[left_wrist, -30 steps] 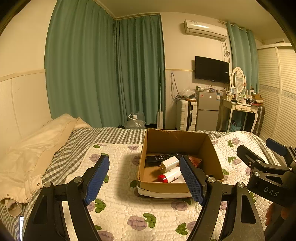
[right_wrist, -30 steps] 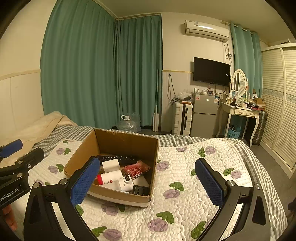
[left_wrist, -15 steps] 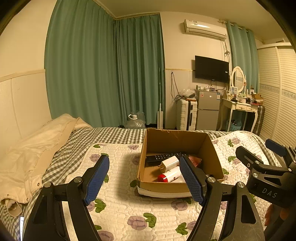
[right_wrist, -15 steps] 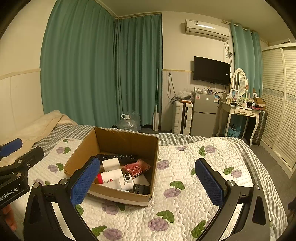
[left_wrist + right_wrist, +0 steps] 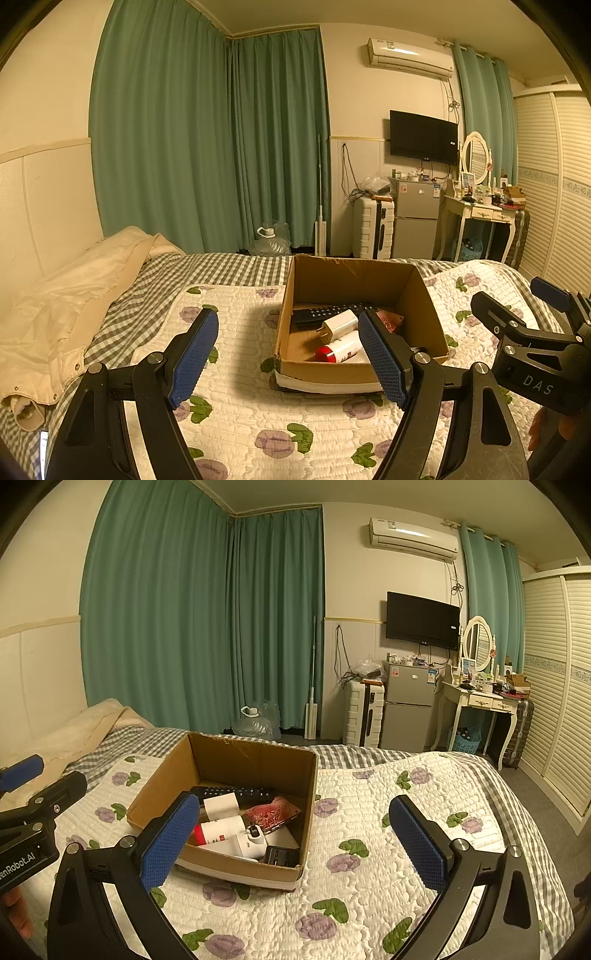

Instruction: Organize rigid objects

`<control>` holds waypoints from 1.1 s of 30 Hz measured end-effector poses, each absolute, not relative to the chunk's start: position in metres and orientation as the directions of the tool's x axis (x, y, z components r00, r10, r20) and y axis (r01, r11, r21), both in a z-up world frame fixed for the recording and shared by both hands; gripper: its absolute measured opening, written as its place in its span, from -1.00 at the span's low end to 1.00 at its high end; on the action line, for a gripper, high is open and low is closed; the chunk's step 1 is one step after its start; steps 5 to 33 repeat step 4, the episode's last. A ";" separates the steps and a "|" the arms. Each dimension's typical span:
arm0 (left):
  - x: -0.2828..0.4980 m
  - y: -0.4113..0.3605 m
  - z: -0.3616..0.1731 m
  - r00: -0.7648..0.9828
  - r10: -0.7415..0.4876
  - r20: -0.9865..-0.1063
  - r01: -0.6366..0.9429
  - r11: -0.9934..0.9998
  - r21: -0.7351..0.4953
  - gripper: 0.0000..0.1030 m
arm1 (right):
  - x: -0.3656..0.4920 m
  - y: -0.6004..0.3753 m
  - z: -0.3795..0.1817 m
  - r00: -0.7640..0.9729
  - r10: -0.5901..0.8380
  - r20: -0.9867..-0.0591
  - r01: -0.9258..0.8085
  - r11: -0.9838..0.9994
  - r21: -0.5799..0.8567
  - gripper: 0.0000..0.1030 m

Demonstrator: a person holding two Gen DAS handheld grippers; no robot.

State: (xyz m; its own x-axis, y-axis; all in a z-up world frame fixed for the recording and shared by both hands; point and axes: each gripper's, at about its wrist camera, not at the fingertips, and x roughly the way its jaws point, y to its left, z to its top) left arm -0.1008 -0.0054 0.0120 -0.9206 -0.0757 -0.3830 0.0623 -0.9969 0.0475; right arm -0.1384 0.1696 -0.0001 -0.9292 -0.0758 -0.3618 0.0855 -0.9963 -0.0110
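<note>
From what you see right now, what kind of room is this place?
Most likely a bedroom in a home. A bed with a flower-print quilt fills the foreground, a dressing table with an oval mirror stands by the far wall, and a louvred wardrobe lines the right side.

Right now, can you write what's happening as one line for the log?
left gripper: open, empty | right gripper: open, empty | cardboard box: on bed quilt, holds remote, red-capped bottle, charger
</note>
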 end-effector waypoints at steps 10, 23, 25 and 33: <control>-0.100 -0.007 0.011 -0.920 -0.090 -0.380 0.075 -0.996 0.054 0.57 | -0.138 0.169 0.000 -0.929 -0.076 -0.361 0.086 -0.996 -0.010 1.00; -0.100 -0.007 0.011 -0.920 -0.090 -0.380 0.075 -0.996 0.054 0.57 | -0.138 0.169 0.000 -0.929 -0.076 -0.361 0.086 -0.996 -0.010 1.00; -0.100 -0.007 0.011 -0.920 -0.090 -0.380 0.075 -0.996 0.054 0.57 | -0.138 0.169 0.000 -0.929 -0.076 -0.361 0.086 -0.996 -0.010 1.00; -0.100 -0.007 0.011 -0.920 -0.090 -0.380 0.075 -0.996 0.054 0.57 | -0.138 0.169 0.000 -0.929 -0.076 -0.361 0.086 -0.996 -0.010 1.00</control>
